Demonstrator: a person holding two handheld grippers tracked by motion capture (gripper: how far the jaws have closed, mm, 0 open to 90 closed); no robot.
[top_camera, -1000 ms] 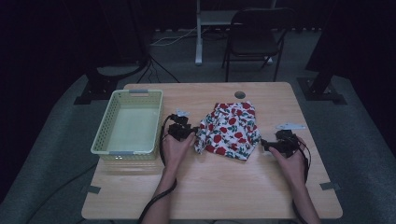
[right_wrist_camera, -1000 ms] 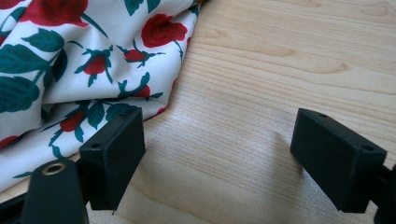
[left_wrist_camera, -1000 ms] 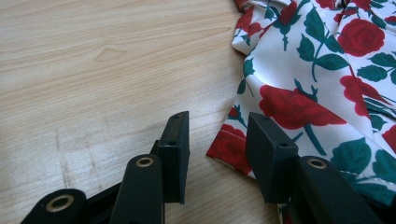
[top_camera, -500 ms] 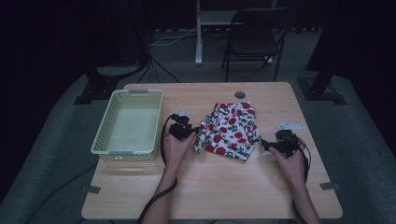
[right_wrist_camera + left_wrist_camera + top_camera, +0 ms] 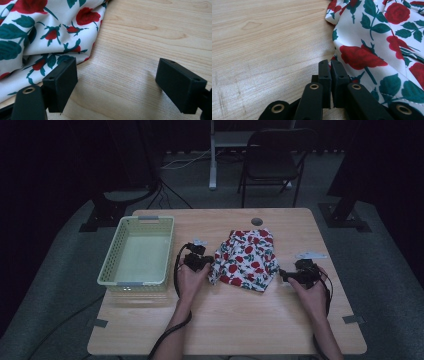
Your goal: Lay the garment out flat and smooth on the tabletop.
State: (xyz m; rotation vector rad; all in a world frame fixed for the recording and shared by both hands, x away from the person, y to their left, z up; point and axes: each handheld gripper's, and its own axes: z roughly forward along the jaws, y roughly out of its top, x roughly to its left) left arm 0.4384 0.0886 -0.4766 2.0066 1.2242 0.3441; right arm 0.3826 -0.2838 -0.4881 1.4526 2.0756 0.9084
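Note:
A white cloth with red roses (image 5: 247, 260) lies crumpled at the middle of the wooden table (image 5: 240, 320). My left gripper (image 5: 209, 265) rests at the cloth's left edge. In the left gripper view its jaws (image 5: 330, 62) have just been closing and now stand together, pinching the cloth's (image 5: 387, 37) edge. My right gripper (image 5: 284, 276) sits at the cloth's lower right corner. Its jaws (image 5: 117, 72) are wide open over bare wood, and the cloth (image 5: 37, 30) reaches up to its left jaw.
A pale green mesh basket (image 5: 111, 262) stands on the table's left side, close to my left hand. A small round hole (image 5: 256, 221) is in the tabletop behind the cloth. A dark folding chair (image 5: 275, 155) stands beyond the table.
Both hands and the cloth keep their places in the high view; no movement shows at that distance.

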